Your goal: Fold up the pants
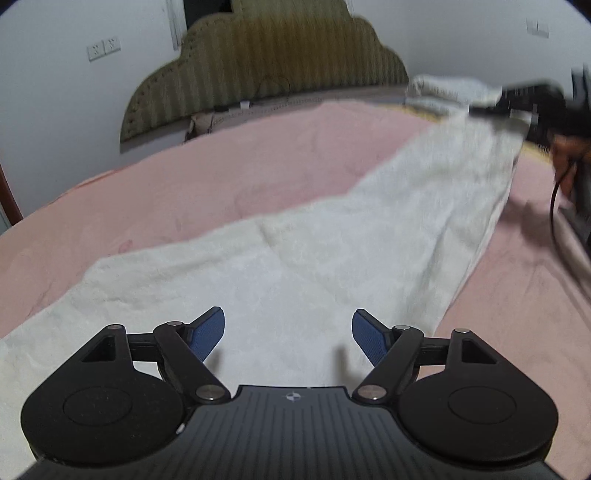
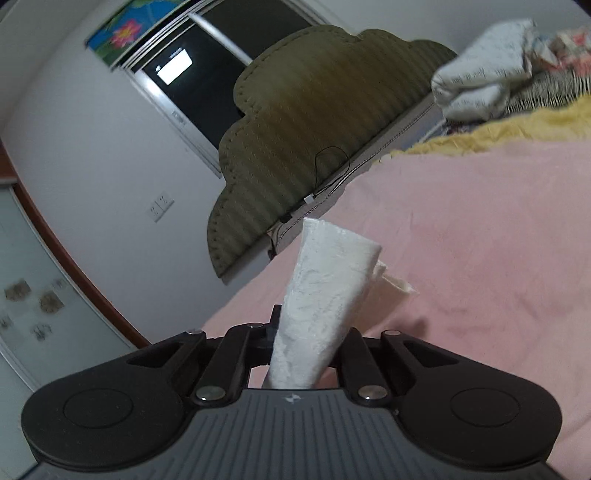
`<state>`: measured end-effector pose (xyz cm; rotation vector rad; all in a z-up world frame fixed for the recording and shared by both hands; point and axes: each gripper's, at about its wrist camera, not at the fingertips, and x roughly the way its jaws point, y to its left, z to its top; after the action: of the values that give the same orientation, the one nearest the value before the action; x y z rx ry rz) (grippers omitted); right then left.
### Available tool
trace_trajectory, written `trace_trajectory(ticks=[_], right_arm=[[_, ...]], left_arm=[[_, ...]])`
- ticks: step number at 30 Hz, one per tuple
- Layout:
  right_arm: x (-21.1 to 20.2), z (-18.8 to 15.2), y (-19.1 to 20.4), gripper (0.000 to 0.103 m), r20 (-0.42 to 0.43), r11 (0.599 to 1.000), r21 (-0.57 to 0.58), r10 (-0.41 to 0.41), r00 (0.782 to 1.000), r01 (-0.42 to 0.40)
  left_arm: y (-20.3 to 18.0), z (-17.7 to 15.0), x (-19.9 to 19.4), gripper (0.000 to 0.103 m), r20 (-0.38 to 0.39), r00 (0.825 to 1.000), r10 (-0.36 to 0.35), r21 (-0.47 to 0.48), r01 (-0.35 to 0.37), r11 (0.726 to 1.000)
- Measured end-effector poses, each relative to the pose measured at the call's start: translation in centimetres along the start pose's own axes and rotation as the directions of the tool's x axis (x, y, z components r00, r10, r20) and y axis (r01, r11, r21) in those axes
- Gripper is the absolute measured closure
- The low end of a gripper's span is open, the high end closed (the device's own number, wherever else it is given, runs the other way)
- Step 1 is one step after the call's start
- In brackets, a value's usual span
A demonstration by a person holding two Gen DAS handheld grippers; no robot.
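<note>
Right wrist view, right hand-held gripper clamping white pants, left hand-held gripper open

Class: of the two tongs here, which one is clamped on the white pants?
The right tongs: closed on a bunched end of the white pants. The left tongs stand open above the cloth, blue pads gripping nothing.

A pink bedsheet covers the bed, with an olive-green scalloped headboard against the white wall. A dark window with a floral blind above it sits beside the headboard, and wall sockets are mounted nearby. Folded white bedding and a yellow blanket lie piled at the bed's far corner.
</note>
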<state>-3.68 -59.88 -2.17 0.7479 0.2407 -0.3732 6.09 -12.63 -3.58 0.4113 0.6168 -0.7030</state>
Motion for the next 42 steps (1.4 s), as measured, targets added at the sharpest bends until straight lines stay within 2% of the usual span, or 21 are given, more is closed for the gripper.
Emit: trace_trajectory(ticks=[2,4,7,10,11,13,15,16,18,20,23,25,27,29,32,34,35,36,40,41,42], right_arm=[[1.3,-0.7,-1.5,0.093,-0.073,0.993,0.007,-0.120,0.990,0.121],[2.0,-2.0,-3.2,0.093,-0.125,0.981,0.049,-0.182,0.975,0.189],[1.0,-2.9,-2.1,0.093,-0.067,0.979,0.004,-0.204,0.977,0.205],[0.2,-2.8,2.6,0.093,0.017,0.961,-0.175,-0.216,0.976,0.216],[-0.1,-2.9,5.1,0.093,0.047,0.940,-0.268,-0.206,0.977,0.211],[-0.3,-4.2,9.9,0.092,0.089,0.865,-0.459,-0.181,0.980,0.201],[-0.1,-6.9,14.5,0.091,0.099,0.755,-0.633,-0.137,0.986,0.169],[0.2,-8.9,16.8,0.091,0.090,0.686,-0.714,-0.110,0.990,0.141],[0.7,-13.2,20.4,0.091,0.043,0.564,-0.823,-0.055,0.998,0.067],[1.4,-17.6,22.8,0.091,-0.050,0.468,-0.883,-0.010,0.999,-0.039],[2.4,-23.2,24.9,0.092,-0.201,0.355,-0.915,0.008,0.980,-0.190],[2.3,-25.3,25.4,0.092,-0.220,0.303,-0.929,0.005,0.975,-0.211],[2.0,-25.7,25.6,0.092,-0.228,0.290,-0.931,0.014,0.973,-0.222],[1.8,-25.3,25.5,0.092,-0.231,0.305,-0.925,0.027,0.973,-0.228],[1.7,-25.0,25.8,0.091,-0.228,0.320,-0.919,0.043,0.973,-0.229],[1.7,-25.4,26.1,0.091,-0.229,0.315,-0.919,0.055,0.972,-0.235],[1.6,-25.7,26.4,0.091,-0.232,0.312,-0.919,0.065,0.970,-0.241],[1.5,-25.9,26.7,0.091,-0.235,0.311,-0.918,0.076,0.969,-0.247],[0.9,-27.0,27.8,0.091,-0.241,0.295,-0.918,0.123,0.963,-0.267],[0.7,-27.3,28.1,0.091,-0.238,0.283,-0.921,0.133,0.962,-0.267],[0.8,-27.6,28.3,0.091,-0.236,0.271,-0.925,0.140,0.962,-0.267]], left_arm=[[-0.9,-0.8,1.0,0.024,-0.054,0.998,0.017,0.055,-0.014,0.998],[-1.3,-1.3,0.6,0.024,-0.033,0.999,0.036,0.074,-0.033,0.997],[-0.7,-1.0,-0.4,0.024,-0.001,1.000,0.024,0.051,-0.024,0.998],[1.3,-0.2,-1.3,0.024,0.040,0.998,0.055,-0.047,-0.053,0.998],[2.2,0.0,-1.6,0.024,0.052,0.996,0.070,-0.099,-0.065,0.993],[4.2,0.2,-2.1,0.023,0.066,0.994,0.088,-0.224,-0.071,0.972],[6.4,0.3,-2.5,0.023,0.066,0.994,0.088,-0.366,-0.057,0.929],[7.4,0.1,-2.5,0.023,0.061,0.994,0.088,-0.424,-0.054,0.904],[9.1,0.1,-2.7,0.023,0.045,0.994,0.104,-0.509,-0.067,0.858],[10.0,-0.1,-2.9,0.023,0.024,0.991,0.130,-0.541,-0.096,0.836],[10.9,-0.4,-3.2,0.023,-0.002,0.989,0.146,-0.564,-0.122,0.817],[11.7,-0.9,-3.5,0.023,-0.008,0.992,0.127,-0.592,-0.107,0.799],[12.4,-1.4,-3.6,0.023,-0.001,0.995,0.097,-0.633,-0.076,0.770],[13.0,-1.9,-3.4,0.023,0.023,0.999,0.042,-0.687,-0.015,0.726],[14.2,-2.4,-2.5,0.023,0.094,0.990,-0.103,-0.779,0.138,0.612],[14.8,-2.4,-1.4,0.022,0.161,0.963,-0.214,-0.824,0.250,0.508],[15.0,-2.3,-1.0,0.022,0.191,0.948,-0.255,-0.833,0.294,0.468],[15.0,-2.0,-0.5,0.019,0.215,0.934,-0.285,-0.837,0.326,0.440],[15.0,-1.0,2.0,0.018,0.234,0.904,-0.359,-0.858,0.365,0.361],[15.0,-0.9,2.4,0.021,0.223,0.908,-0.355,-0.863,0.354,0.360],[15.0,-0.6,2.6,0.030,0.203,0.921,-0.333,-0.864,0.328,0.381]])
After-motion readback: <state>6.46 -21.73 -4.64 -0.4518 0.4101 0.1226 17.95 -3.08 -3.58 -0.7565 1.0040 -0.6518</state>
